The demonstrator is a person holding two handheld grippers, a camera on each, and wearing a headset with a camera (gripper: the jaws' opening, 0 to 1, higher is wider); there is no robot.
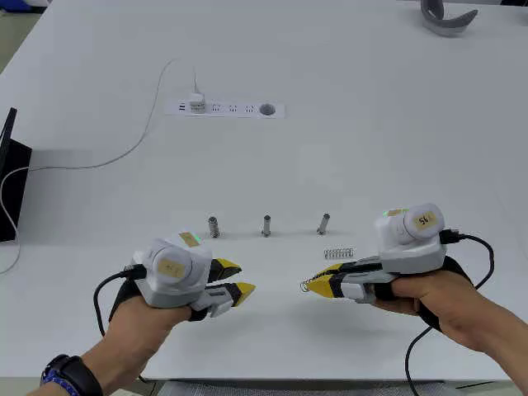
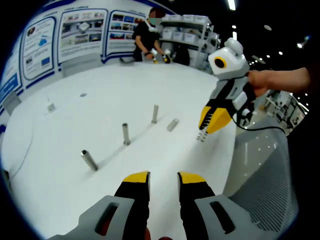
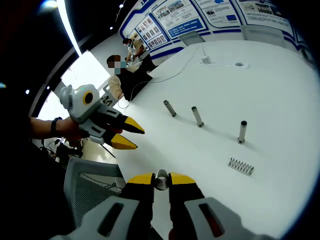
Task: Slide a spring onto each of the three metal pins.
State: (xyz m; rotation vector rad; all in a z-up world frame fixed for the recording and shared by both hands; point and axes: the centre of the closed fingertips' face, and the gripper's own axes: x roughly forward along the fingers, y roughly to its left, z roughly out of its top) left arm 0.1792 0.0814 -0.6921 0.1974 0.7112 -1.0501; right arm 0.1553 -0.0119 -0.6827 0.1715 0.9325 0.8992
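Note:
Three metal pins stand in a row on the white table (image 1: pixel 346 148). The left pin (image 1: pixel 214 227) carries a spring; the middle pin (image 1: pixel 266 225) and right pin (image 1: pixel 323 223) are bare. A loose spring (image 1: pixel 338 253) lies in front of the right pin. My right gripper (image 1: pixel 312 285) hovers low near the front edge, shut on a spring (image 3: pixel 161 181) that sticks out past its yellow tips. My left gripper (image 1: pixel 243 279) is open with nothing in it, in front of the left pin. In the left gripper view its fingertips (image 2: pixel 136 178) stand apart.
A white power strip (image 1: pixel 224 108) with a plug and cable lies at the back of the table. A grey curved object (image 1: pixel 448 16) sits at the far right corner, and a black object (image 1: pixel 8 177) at the left edge. People stand at another bench (image 2: pixel 150 35).

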